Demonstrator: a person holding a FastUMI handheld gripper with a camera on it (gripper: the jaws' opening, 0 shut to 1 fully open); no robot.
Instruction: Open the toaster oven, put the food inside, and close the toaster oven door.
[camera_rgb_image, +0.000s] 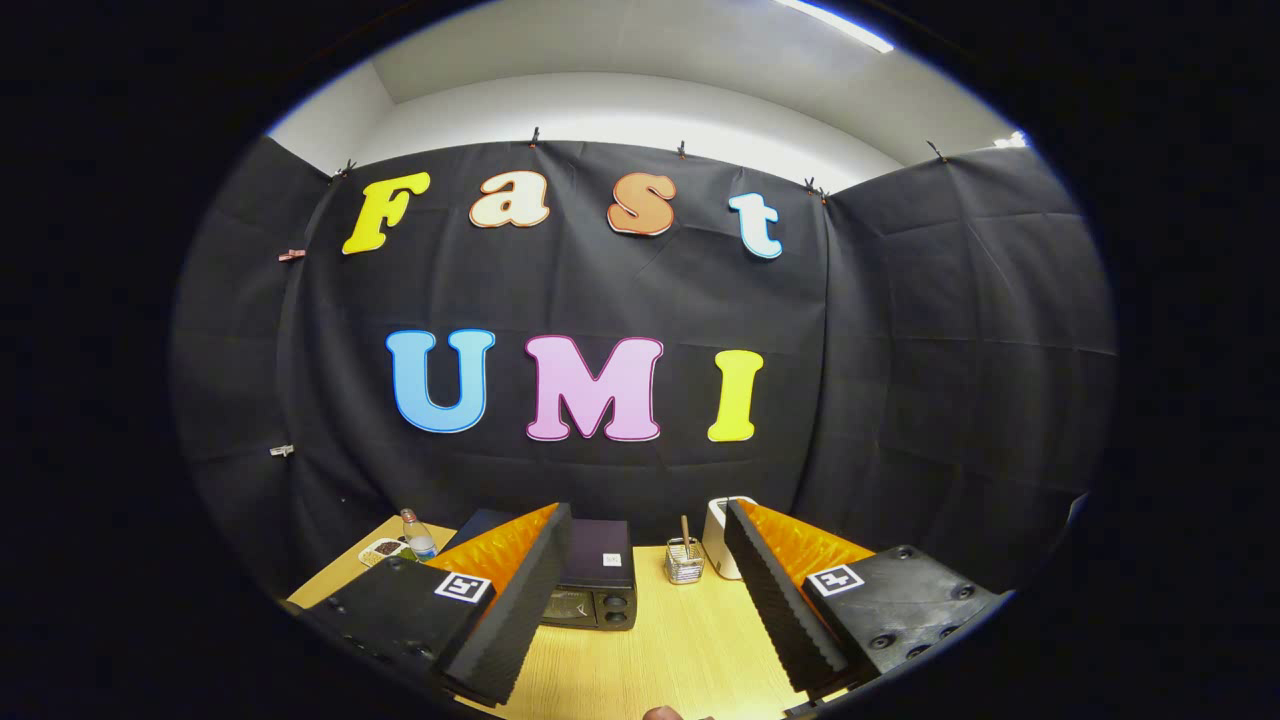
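The tool (640, 600) is spread wide with nothing between its fingers, held high above a pale wooden bench (690, 650). A broad strip of bare bench lies between the fingers and runs on toward the things at the back, which sit close to the black cloth wall.

There is one toaster oven (592, 580), one wire basket (685, 562), one white container (722, 535), one small bottle (417, 536) and one flat dish (385, 548).

The toaster oven is a dark, low box with a flat top; it stands beyond the left finger, which hides part of it. Its glass door faces the tool and is shut, and two round knobs sit at its right end. The basket, with a stick standing in it, is just right of the oven, and the white container is beside the basket, partly behind the right finger. The bottle and the dish lie further left, near the bench's far left corner.
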